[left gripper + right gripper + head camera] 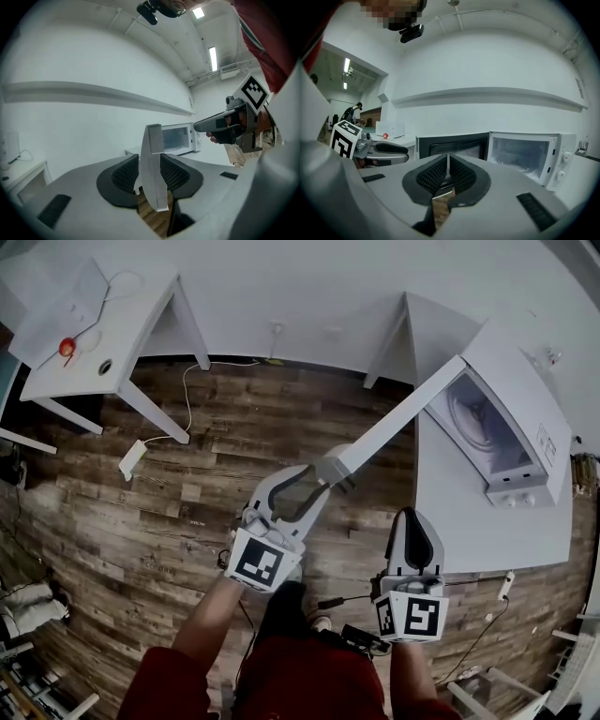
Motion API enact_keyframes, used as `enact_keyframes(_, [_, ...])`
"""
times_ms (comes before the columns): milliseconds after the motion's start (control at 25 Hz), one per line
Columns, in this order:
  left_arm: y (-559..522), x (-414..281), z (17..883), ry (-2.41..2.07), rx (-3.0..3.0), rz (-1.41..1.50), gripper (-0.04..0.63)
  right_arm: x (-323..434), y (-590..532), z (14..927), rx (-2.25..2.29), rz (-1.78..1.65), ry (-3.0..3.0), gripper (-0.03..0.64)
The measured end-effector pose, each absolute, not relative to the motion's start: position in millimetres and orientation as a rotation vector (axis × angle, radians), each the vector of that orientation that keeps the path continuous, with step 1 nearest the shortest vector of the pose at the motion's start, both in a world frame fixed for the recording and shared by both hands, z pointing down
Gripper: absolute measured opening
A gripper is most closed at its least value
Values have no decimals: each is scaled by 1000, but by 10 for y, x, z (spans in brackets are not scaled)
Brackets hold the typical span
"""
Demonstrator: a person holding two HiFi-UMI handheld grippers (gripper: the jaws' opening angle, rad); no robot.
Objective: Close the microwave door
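Two grippers are showing, and only the left gripper [314, 480] is dealing with the microwave door [394, 423]. Its jaws are standing partly apart with the door's free edge between them. The pads are lying just beside the panel, and I am not seeing them press on it.

To do this step well, I am thinking a hard pinch is not needed. The pad on the panel's outer face should be pushing, and the hand should be following the door's arc around the hinge, with the wrist turning along. Near the end the push should be getting slower, so the latch catches and the microwave [525, 371] is not sliding on the white table [469, 521].

The microwave is standing on that table, at the right in the head view. Its door is swinging wide out toward the person, reaching the left gripper. The right gripper [412, 519], jaws together and empty, is hanging near the table edge, apart from the door.
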State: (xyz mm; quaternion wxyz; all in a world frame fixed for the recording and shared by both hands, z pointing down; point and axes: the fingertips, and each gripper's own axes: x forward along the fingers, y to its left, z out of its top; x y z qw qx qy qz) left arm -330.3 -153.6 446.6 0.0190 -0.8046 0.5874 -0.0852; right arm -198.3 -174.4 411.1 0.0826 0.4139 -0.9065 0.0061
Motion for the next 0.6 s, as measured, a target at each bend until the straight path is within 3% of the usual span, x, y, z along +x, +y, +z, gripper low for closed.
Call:
enact_keyframes(320, [-1754,-3314,4619,1508,-2699,-304,220,-2110,-1888,4204,1235,10,-2671,37])
enact_keyframes(600, [-1903,-3201,4679,1243,-2848,-300,241,-2041,-2024,4300,1262,25,-2633,37])
